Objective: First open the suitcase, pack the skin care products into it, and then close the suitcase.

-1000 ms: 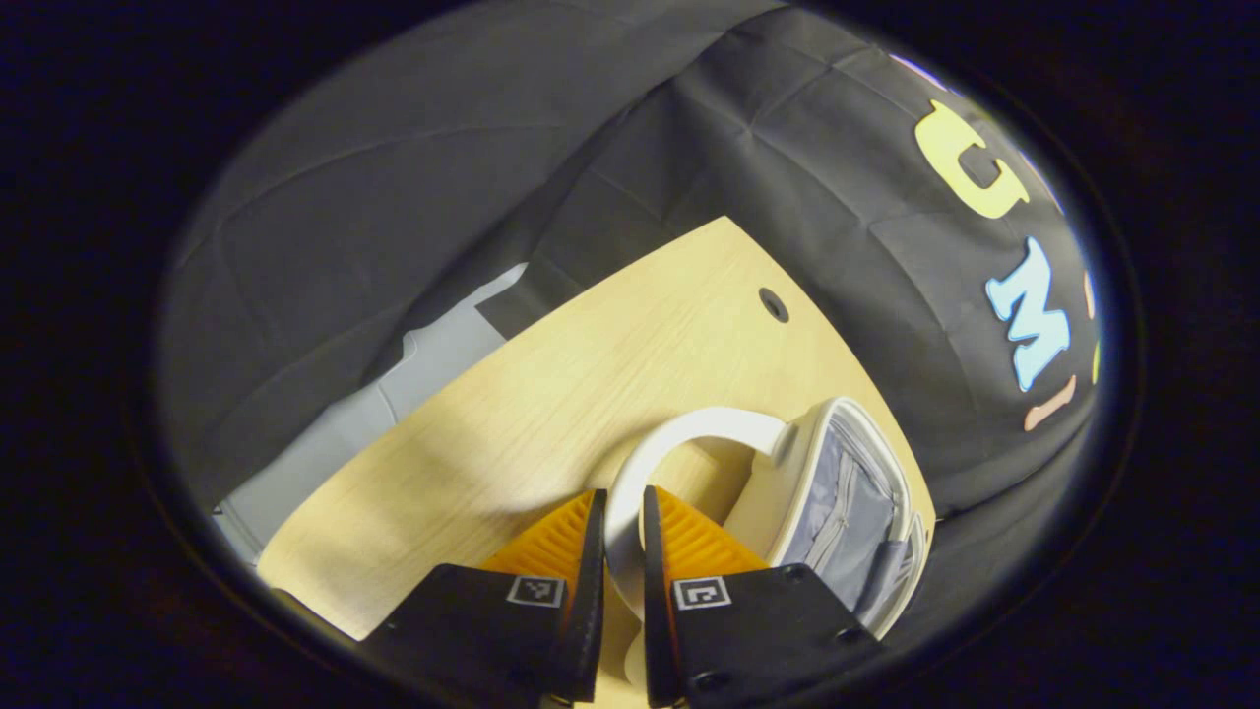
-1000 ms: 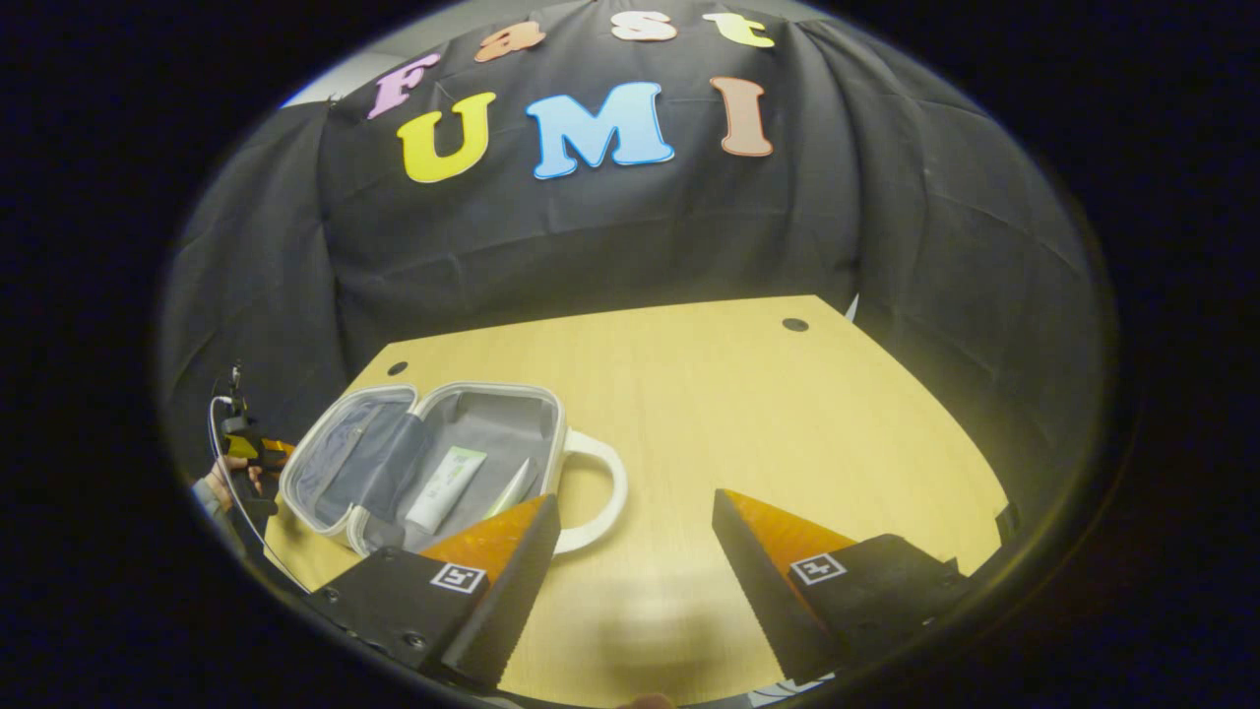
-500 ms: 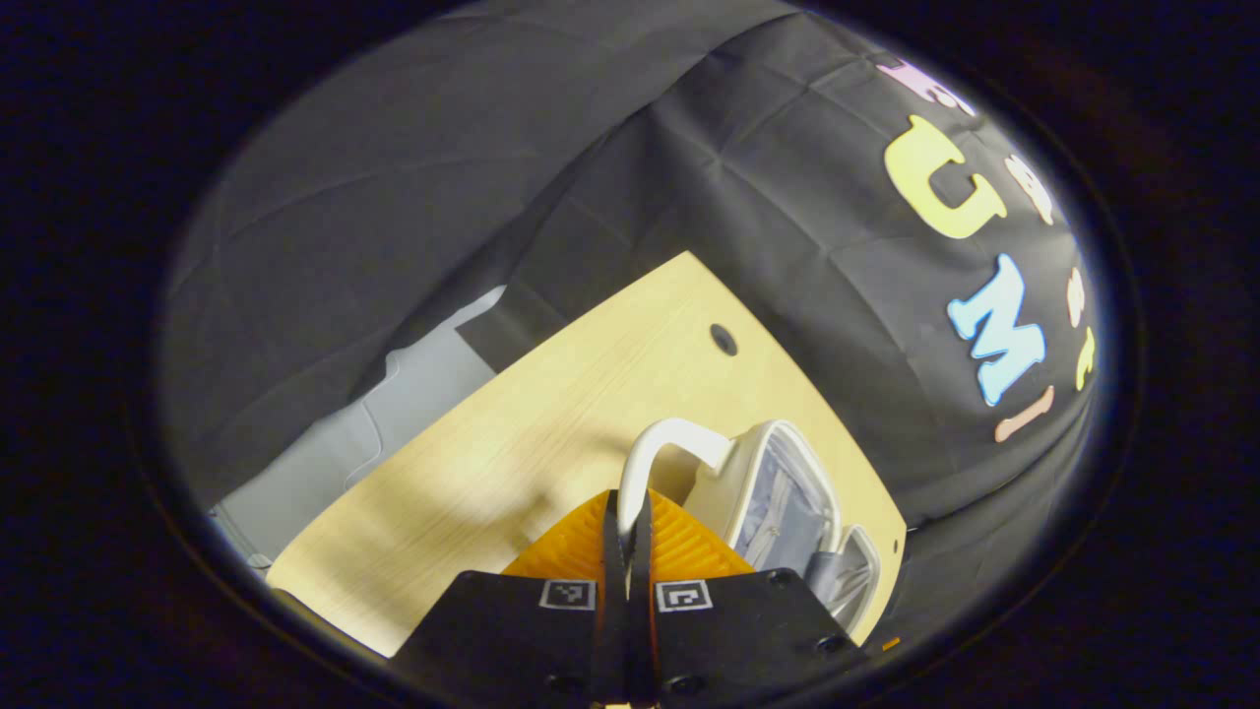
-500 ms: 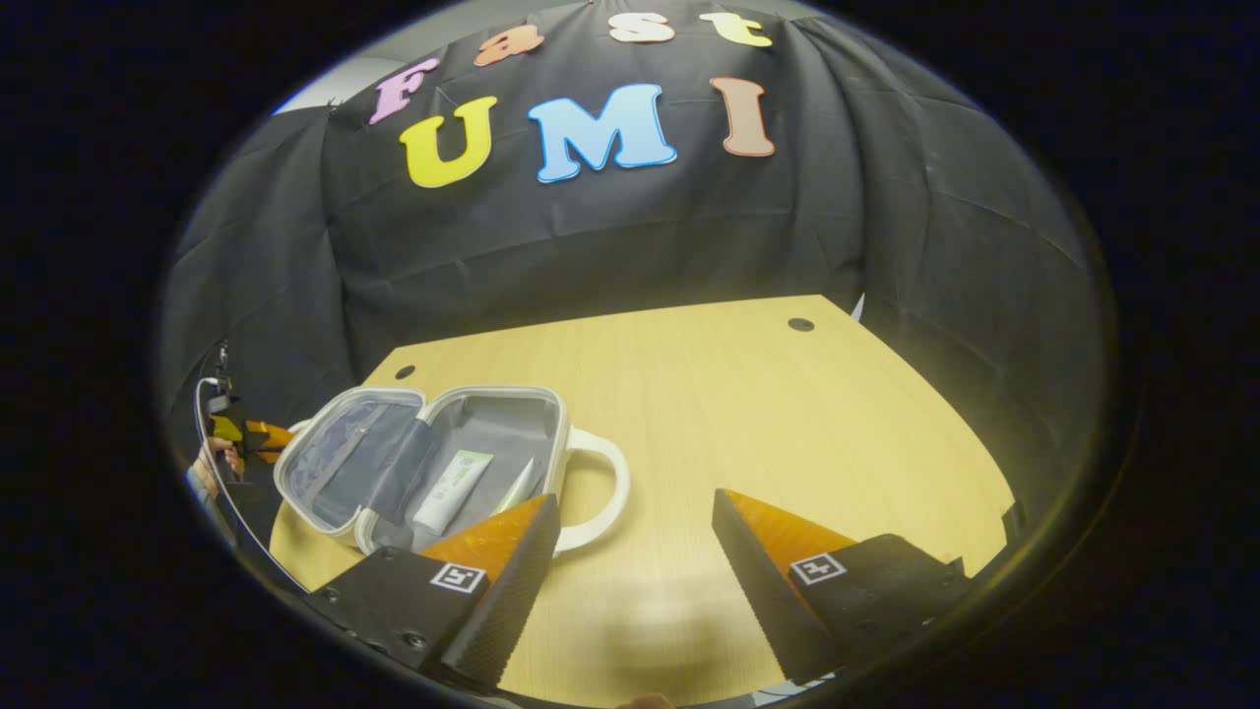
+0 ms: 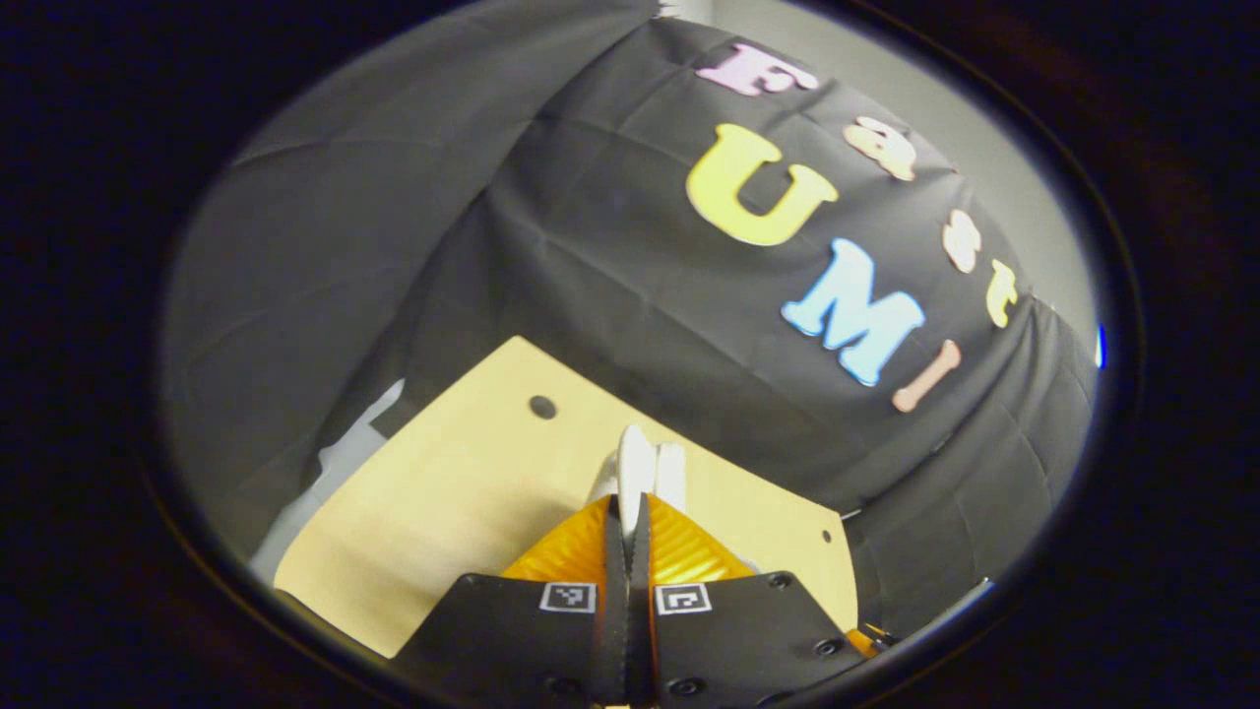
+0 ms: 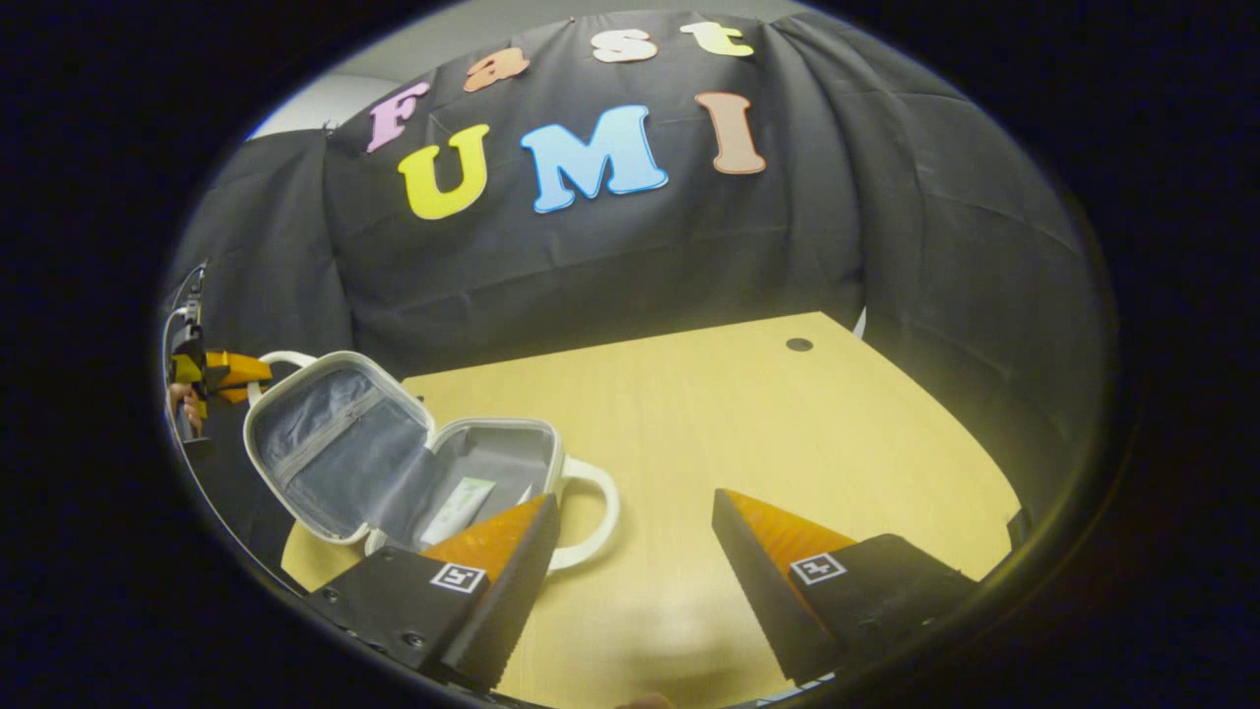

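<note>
The wooden counter (image 6: 748, 414) is bounded at the back and on both sides by the black booth wall. A broad bare stretch of it lies to the right of the suitcase (image 6: 394, 463), as seen in the right gripper view, up to a cable hole (image 6: 799, 345) near the far right corner. In the left gripper view a second hole (image 5: 542, 406) is seen near the far corner on the other side.

The suitcase, a small white case with a grey lining, stands near the counter's left front edge. Its lid (image 6: 335, 443) is raised and tilted, with a zipped pocket seen across the lining. Inside the base a pale tube (image 6: 459, 508) is seen lying flat, and a second slim item beside it is partly hidden behind a finger of the right gripper (image 6: 635, 571).

The jaws of the right gripper are held wide apart above the bare counter, gripping nothing.

The left gripper (image 5: 627, 537) is seen with its jaws clamped together on the lid's white handle (image 5: 635, 468), which rises edge-on between them. From the right gripper view the same gripper and a hand (image 6: 184, 404) are seen at the far left, behind the lid, while the base's own handle (image 6: 591, 512) rests toward the open counter.
</note>
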